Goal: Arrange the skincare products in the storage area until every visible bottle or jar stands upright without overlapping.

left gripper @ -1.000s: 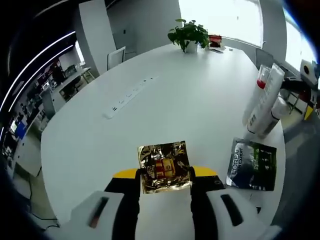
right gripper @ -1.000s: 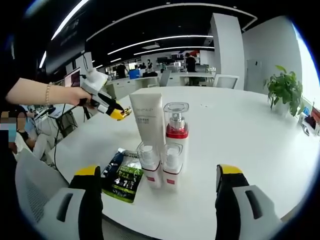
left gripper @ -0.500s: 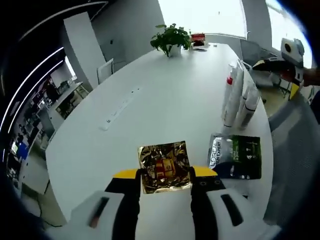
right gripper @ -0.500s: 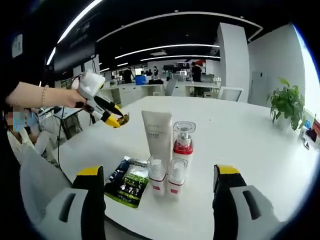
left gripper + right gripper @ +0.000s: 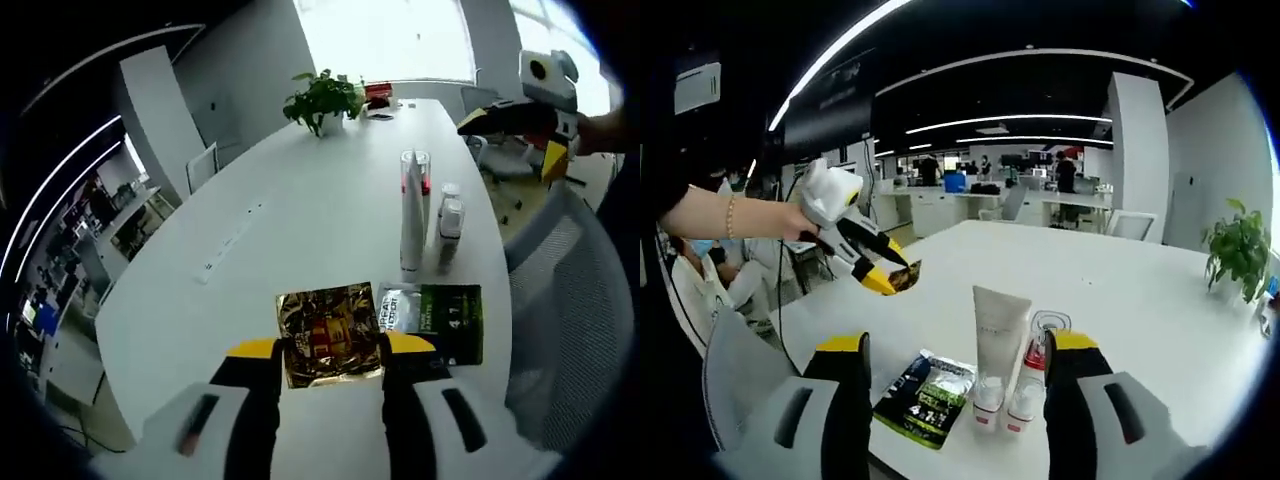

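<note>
Currently:
left gripper (image 5: 330, 350): gripping gold sachet (image 5: 328, 332), lower centre.
right gripper (image 5: 955, 350): hanging wide open, empty.
risk: sachet swinging into standing bottles (image 5: 1010, 360), toppling them.

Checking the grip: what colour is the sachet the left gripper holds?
Crinkled gold foil with a red print; the sachet shows best in the left gripper view.

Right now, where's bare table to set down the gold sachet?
Bare: the white table between the power strip and the bottles. Crowded: the near edge, where the dark sachet lies beside the bottles.
</note>
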A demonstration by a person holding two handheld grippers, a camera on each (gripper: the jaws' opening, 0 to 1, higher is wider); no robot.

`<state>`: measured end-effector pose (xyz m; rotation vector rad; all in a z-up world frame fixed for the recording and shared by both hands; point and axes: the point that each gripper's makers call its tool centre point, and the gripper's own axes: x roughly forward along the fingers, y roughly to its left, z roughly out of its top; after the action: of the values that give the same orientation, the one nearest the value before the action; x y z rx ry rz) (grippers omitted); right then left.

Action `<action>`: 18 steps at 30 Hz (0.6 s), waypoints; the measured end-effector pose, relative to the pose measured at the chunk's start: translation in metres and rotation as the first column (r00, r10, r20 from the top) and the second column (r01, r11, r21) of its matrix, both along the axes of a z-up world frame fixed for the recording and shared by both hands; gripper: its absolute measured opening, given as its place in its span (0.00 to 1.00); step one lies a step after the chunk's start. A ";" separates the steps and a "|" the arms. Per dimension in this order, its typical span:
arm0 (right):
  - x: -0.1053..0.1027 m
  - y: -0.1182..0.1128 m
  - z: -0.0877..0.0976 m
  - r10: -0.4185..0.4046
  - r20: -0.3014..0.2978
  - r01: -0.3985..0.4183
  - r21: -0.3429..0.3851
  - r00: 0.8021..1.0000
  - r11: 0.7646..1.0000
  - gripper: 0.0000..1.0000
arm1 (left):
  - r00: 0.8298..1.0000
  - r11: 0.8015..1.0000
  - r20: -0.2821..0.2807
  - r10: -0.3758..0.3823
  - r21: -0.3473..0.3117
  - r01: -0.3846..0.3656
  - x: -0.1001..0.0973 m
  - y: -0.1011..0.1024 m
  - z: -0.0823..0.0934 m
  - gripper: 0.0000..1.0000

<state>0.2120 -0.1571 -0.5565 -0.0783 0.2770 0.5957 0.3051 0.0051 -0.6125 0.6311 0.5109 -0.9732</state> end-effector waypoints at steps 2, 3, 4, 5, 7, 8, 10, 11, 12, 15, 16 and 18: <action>0.001 0.010 0.002 0.031 -0.053 -0.028 0.057 0.998 0.998 0.61 | 1.000 1.000 -0.001 -0.010 -0.001 0.010 -0.008 -0.001 0.001 0.39; 0.002 0.012 0.002 0.037 -0.064 -0.033 0.070 0.997 0.997 0.59 | 1.000 1.000 -0.002 -0.012 -0.004 0.012 -0.010 -0.002 0.002 0.39; 0.008 0.020 0.004 0.060 -0.074 -0.052 0.110 0.995 0.993 0.56 | 1.000 1.000 -0.003 -0.017 -0.015 0.017 -0.017 -0.004 0.004 0.40; 0.011 0.022 0.004 0.064 -0.073 -0.056 0.107 0.995 0.993 0.54 | 1.000 1.000 -0.003 -0.018 -0.016 0.018 -0.018 -0.005 0.004 0.40; 0.015 0.030 0.004 0.092 -0.073 -0.084 0.108 0.993 0.991 0.46 | 1.000 1.000 0.001 -0.025 -0.013 0.025 -0.028 -0.008 0.007 0.40; 0.017 0.041 0.005 0.126 -0.082 -0.116 0.111 0.989 0.987 0.43 | 0.999 0.999 0.006 -0.034 -0.010 0.034 -0.034 -0.008 0.008 0.40; 0.021 0.051 0.005 0.159 -0.097 -0.145 0.134 0.983 0.980 0.41 | 0.999 0.999 0.008 -0.045 -0.012 0.045 -0.043 -0.012 0.011 0.40; 0.020 0.057 0.005 0.176 -0.107 -0.159 0.146 0.979 0.976 0.40 | 0.999 0.999 0.009 -0.049 -0.013 0.049 -0.047 -0.014 0.012 0.40; 0.020 0.064 0.006 0.199 -0.114 -0.179 0.163 0.973 0.970 0.38 | 0.999 0.999 0.011 -0.053 -0.012 0.053 -0.050 -0.014 0.012 0.40; 0.022 0.073 0.005 0.217 -0.119 -0.196 0.166 0.969 0.966 0.35 | 0.998 0.998 0.012 -0.057 -0.017 0.058 -0.059 -0.019 0.015 0.40; 0.022 0.076 0.004 0.228 -0.123 -0.205 0.169 0.966 0.964 0.35 | 0.998 0.998 0.013 -0.058 -0.017 0.058 -0.059 -0.018 0.015 0.40; 0.023 0.083 0.002 0.244 -0.141 -0.218 0.178 0.960 0.960 0.34 | 0.998 0.998 0.018 -0.060 -0.015 0.061 -0.063 -0.019 0.015 0.40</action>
<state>0.2352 -0.0744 -0.5547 0.0958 0.3788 0.8576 0.2426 -0.0143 -0.5977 0.6439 0.4705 -1.0268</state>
